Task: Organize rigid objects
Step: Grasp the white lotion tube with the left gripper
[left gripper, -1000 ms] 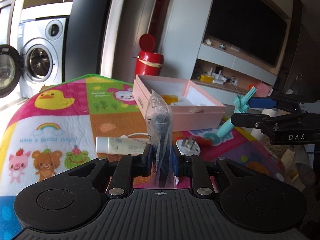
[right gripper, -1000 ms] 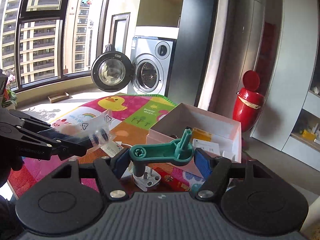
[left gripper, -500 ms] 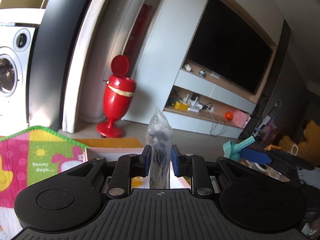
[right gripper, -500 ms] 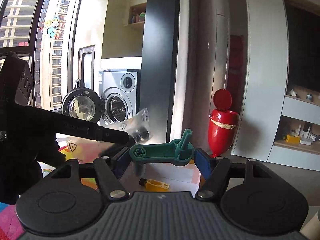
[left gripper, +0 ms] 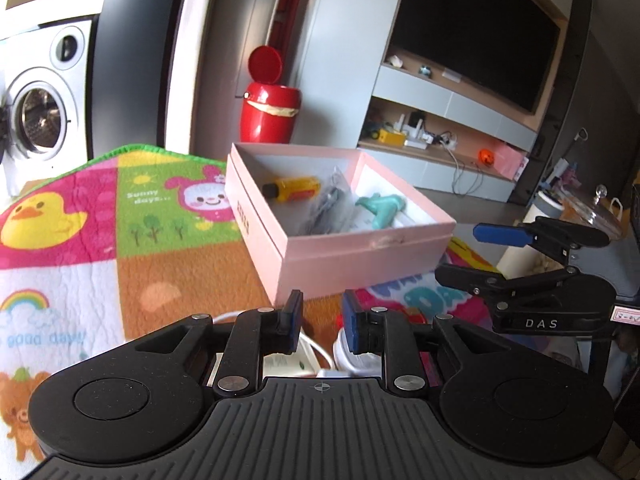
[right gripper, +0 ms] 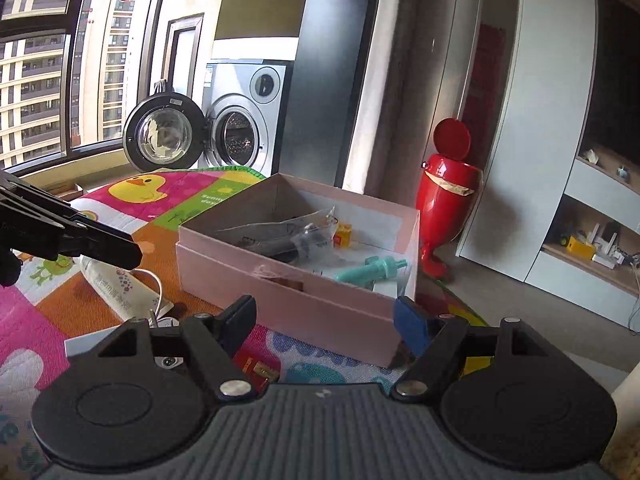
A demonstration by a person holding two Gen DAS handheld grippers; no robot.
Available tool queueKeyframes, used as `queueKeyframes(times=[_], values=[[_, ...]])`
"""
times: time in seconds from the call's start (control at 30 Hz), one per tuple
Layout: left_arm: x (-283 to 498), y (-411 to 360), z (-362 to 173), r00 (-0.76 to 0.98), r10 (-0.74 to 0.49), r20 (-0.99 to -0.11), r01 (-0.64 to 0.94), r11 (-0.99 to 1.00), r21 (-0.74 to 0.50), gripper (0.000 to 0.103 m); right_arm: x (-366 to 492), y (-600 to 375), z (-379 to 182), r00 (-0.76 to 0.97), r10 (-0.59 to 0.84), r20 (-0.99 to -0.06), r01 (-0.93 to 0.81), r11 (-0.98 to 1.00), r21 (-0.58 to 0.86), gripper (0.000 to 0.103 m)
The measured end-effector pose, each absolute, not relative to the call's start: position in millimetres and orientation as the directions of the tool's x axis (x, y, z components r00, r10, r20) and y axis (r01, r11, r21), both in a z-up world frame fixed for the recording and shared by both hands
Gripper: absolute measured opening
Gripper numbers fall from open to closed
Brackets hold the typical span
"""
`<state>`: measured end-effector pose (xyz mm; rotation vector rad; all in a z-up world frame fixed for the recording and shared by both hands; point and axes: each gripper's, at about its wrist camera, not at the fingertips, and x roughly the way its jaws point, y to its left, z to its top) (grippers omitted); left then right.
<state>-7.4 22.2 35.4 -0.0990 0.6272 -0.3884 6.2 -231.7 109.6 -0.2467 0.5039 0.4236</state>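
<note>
Inside the pink box [left gripper: 340,252]: teal plastic part [left gripper: 380,210] toward three o'clock, bagged dark item [left gripper: 328,208] in the middle, small yellow item [left gripper: 294,189] at eleven. Outside it, on the patterned mat [left gripper: 180,272] covering the counter: white tube [right gripper: 116,286] at nine o'clock of the box, white cable [right gripper: 158,280] looped beside it, white plug [right gripper: 162,320] nearer the cameras.

Likely trouble: snagging the cable while going for the tube or plug, dragging both out of place. Could also nudge the light box with a low finger, given how close both tools sit to its near wall.

Left hand-held gripper [left gripper: 322,316]: narrow gap, nothing between the pads, aimed at twelve o'clock and tilted down over the plug and cable. Right hand-held gripper [right gripper: 324,320]: jaws opening, wide, empty, angled down toward the box's near corner, off at three o'clock of the left one.
</note>
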Motion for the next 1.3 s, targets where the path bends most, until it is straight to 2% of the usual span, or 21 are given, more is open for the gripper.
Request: queueKeyframes(times=[0.13, 0.37, 0.47, 0.57, 0.67, 0.8, 0.93, 0.97, 1.17, 1.3], values=[[-38, 14, 15, 0.726, -0.341, -0.597, 0.335, 0.934, -0.126, 0.024, -10, -219, 92, 0.726, 0.385, -0.569, -0.499, 0.865, -0.052, 0.076], [-46, 11, 2, 0.712, -0.28, -0.643, 0.322, 0.945, -0.055, 0.028, -15, -192, 92, 0.65, 0.485, -0.585, -0.575, 0.817, 0.037, 0.076], [-52, 25, 11, 0.724, -0.301, -0.62, 0.308, 0.946, -0.099, 0.027, -18, -186, 94, 0.661, 0.484, -0.574, -0.587, 0.81, 0.007, 0.076], [-50, 48, 29, 0.752, -0.358, -0.553, 0.302, 0.933, -0.195, 0.026, -15, -188, 91, 0.661, 0.471, -0.584, -0.569, 0.822, 0.019, 0.076], [-32, 70, 41, 0.799, -0.309, -0.515, 0.226, 0.949, -0.219, 0.026, -11, -195, 85, 0.644, 0.467, -0.606, -0.546, 0.835, 0.064, 0.076], [12, 88, 34, 0.802, -0.229, -0.552, 0.131, 0.969, -0.211, 0.025, -9, -199, 83, 0.647, 0.457, -0.61, -0.521, 0.85, 0.085, 0.076], [34, 107, 20, 0.706, -0.35, -0.615, 0.159, 0.925, -0.344, 0.025, -8, -202, 83, 0.647, 0.46, -0.608, -0.511, 0.854, 0.103, 0.076], [30, 107, 19, 0.699, -0.365, -0.615, 0.177, 0.922, -0.345, 0.025, -8, -203, 82, 0.647, 0.462, -0.606, -0.508, 0.854, 0.108, 0.077], [-18, 85, 20, 0.657, -0.376, -0.653, 0.304, 0.925, -0.227, 0.028, -5, -202, 81, 0.635, 0.462, -0.619, -0.511, 0.852, 0.112, 0.078], [-35, 66, 22, 0.677, -0.325, -0.66, 0.342, 0.933, -0.11, 0.031, -5, -200, 80, 0.633, 0.459, -0.623, -0.513, 0.852, 0.106, 0.078]])
